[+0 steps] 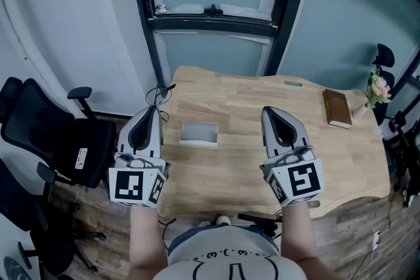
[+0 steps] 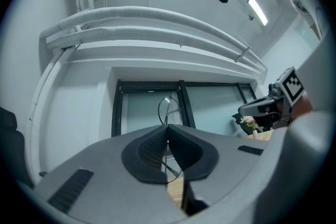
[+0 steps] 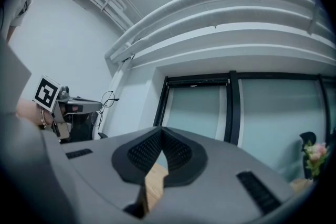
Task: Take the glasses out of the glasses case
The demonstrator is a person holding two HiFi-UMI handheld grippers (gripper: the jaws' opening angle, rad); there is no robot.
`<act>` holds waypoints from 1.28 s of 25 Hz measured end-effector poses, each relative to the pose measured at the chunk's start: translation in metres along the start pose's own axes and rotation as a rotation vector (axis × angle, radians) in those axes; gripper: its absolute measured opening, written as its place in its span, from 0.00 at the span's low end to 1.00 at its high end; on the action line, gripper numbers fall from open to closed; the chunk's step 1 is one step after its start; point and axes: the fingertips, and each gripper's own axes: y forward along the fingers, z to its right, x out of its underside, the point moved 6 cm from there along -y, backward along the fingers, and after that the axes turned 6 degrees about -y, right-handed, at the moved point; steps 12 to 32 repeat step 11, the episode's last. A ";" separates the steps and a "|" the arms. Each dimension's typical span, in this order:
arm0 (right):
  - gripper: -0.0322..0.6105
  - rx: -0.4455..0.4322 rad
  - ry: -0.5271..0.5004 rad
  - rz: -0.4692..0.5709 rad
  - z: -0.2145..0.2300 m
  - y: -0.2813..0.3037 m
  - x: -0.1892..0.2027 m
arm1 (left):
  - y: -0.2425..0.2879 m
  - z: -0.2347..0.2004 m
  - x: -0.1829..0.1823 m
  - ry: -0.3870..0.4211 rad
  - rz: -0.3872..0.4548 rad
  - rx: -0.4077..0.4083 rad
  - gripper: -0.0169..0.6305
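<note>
Thin wire-framed glasses (image 1: pixel 162 94) stick out from the tip of my left gripper (image 1: pixel 152 109), which is shut on them above the table's left edge. In the left gripper view one round lens loop (image 2: pixel 168 110) rises above the closed pads and a wire runs down between them. The glasses case (image 1: pixel 199 133), a small open grey-white box, lies on the wooden table (image 1: pixel 230 167) between the two grippers. My right gripper (image 1: pixel 268 110) hangs over the table to the right of the case, shut with nothing in it (image 3: pixel 160 132). The right gripper view shows the left gripper (image 3: pixel 97 105) with the glasses (image 3: pixel 108 99) at its tip.
A brown book (image 1: pixel 336 108) and a small bunch of flowers (image 1: pixel 375 87) sit at the table's far right. A black office chair (image 1: pixel 59 134) stands left of the table. A dark-framed window (image 1: pixel 213 16) is behind the table.
</note>
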 end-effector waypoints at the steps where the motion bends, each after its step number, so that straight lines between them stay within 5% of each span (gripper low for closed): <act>1: 0.06 0.002 0.001 0.002 0.000 0.000 -0.001 | 0.000 0.000 -0.001 0.002 0.003 0.001 0.06; 32: 0.06 -0.006 0.007 0.007 0.001 0.003 -0.005 | 0.002 -0.001 -0.008 0.016 0.021 0.015 0.06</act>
